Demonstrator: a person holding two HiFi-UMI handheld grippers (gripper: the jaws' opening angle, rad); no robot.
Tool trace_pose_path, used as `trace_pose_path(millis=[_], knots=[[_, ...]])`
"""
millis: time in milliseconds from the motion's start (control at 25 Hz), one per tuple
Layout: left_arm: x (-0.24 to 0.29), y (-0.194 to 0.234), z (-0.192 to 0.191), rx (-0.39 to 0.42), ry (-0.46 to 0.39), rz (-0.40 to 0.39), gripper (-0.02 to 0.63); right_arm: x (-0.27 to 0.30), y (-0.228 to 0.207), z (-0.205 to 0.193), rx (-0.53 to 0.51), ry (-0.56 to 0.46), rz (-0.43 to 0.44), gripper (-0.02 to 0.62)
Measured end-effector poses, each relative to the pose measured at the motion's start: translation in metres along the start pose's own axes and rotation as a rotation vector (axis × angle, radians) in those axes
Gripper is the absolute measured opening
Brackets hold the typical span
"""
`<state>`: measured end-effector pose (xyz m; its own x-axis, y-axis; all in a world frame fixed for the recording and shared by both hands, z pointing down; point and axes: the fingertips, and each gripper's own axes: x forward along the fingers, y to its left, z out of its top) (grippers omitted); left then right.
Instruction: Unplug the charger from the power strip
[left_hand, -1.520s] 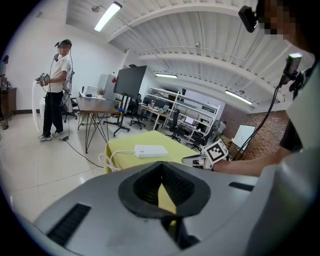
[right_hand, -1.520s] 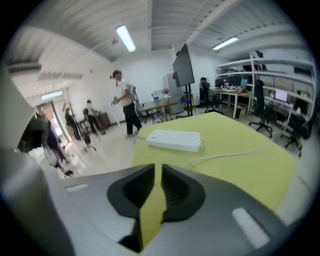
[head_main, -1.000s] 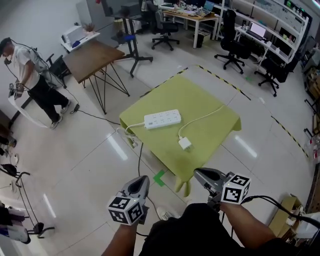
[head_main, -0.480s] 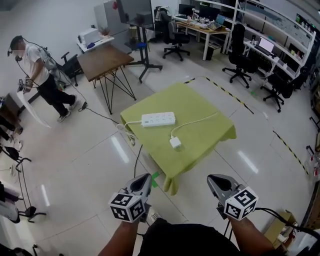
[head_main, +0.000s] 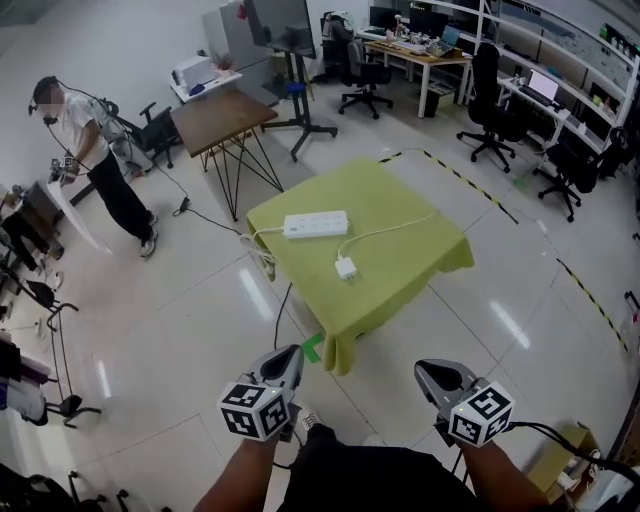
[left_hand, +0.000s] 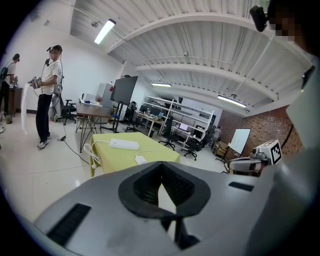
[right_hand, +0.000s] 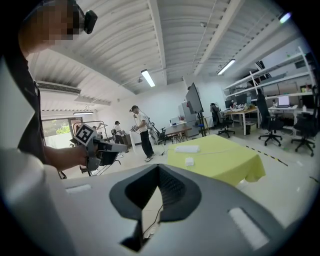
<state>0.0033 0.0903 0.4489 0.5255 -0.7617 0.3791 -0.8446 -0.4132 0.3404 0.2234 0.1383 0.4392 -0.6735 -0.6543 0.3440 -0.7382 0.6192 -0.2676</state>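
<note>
A white power strip (head_main: 316, 224) lies on the yellow-green tablecloth (head_main: 400, 260), its cord hanging off the table's left side. A white charger (head_main: 345, 268) lies on the cloth apart from the strip, and its thin cable runs to the far right. Both grippers are held low over the floor, well short of the table. My left gripper (head_main: 287, 355) is shut and empty; so is my right gripper (head_main: 427, 370). In the left gripper view the jaws (left_hand: 160, 175) meet with the strip (left_hand: 124, 144) far ahead. The right gripper view shows its jaws (right_hand: 159, 177) closed and the table (right_hand: 220, 157) in the distance.
A person (head_main: 95, 165) stands at the far left holding a device. A brown table (head_main: 225, 115) on black legs and a screen stand are behind the yellow table. Office chairs (head_main: 490, 110) and desks line the back. Black-yellow tape (head_main: 470, 185) and a green mark (head_main: 313, 348) are on the floor.
The table now sits farther off and smaller in the head view; both grippers have drawn back from it over the floor. The person at the left has shifted a little.
</note>
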Motion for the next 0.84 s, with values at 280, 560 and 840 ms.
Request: trace_pose_path(millis=[280,560,840], knots=[[-0.008,-0.014,-0.01,0.032,0.015,0.011,0.006,-0.005,-0.003,-0.008,-0.003,0.002,0.01,0.0],[-0.009,-0.014,0.0,0.039,0.0,0.012,0.006,-0.005,-0.005,-0.006,-0.01,0.009,0.003,0.0],[-0.004,-0.012,0.007,0.047,0.003,0.016,0.006,0.0,-0.008,-0.001,0.011,-0.002,0.001,0.0]])
